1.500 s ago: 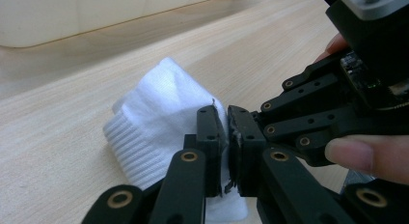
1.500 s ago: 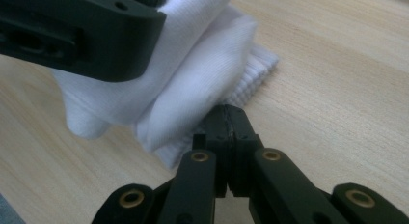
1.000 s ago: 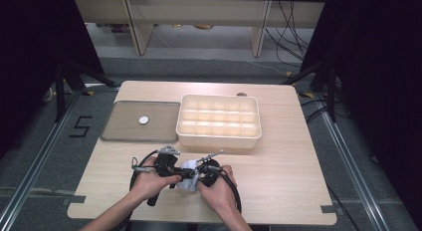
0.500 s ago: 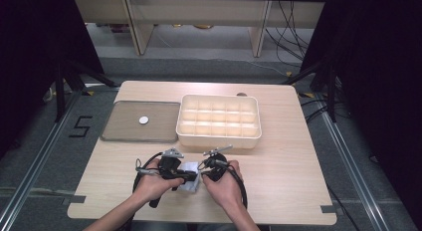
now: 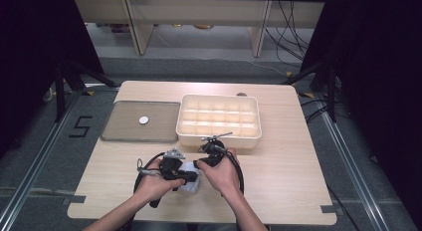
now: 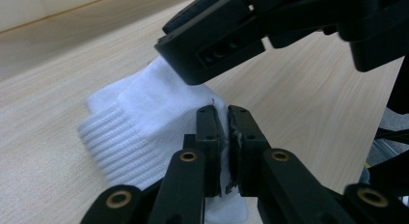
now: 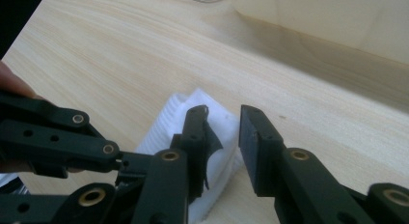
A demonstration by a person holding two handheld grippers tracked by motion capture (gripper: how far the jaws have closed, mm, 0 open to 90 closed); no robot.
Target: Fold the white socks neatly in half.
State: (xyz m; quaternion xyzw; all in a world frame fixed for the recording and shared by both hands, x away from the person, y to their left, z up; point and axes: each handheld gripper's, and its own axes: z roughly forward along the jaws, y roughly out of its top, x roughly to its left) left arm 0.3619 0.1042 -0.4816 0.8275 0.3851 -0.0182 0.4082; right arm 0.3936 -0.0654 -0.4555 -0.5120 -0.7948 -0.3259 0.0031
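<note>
My left fingers [image 6: 226, 147] are clamped on a thin fold of the white sock [image 6: 144, 132], pinching its cloth between the pads. The bulk of the sock lies beyond and to the left of those fingers in the left gripper view, resting on the bench [image 6: 299, 103], with its ribbed cuff nearest me on the left.

My right fingers [image 7: 224, 137] stand apart; they have just been opening. Nothing is pressed between them. In the right gripper view the sock [image 7: 193, 118] lies under and behind my left-hand pad, with bare bench showing through the gap and a shred of black lining hanging off that pad. I cannot tell whether the pad grazes the cloth.

From the high view the sock [image 5: 191, 180] sits near the front edge of the bench [image 5: 278, 191], between my two hands, the left gripper [image 5: 174, 169] lying over it and the right gripper [image 5: 211, 151] just above and to its right. The cream tray [image 5: 219, 121] stands just behind, and the grey lid [image 5: 142, 122] to its left.

The only writing I can read is a "5" taped on the floor [image 5: 82, 126] left of the bench. I see no label on the sock.

The sock is folded into a short bundle; its long axis seems to run roughly along the front edge of the bench, though my hands hide too much to be sure.
</note>
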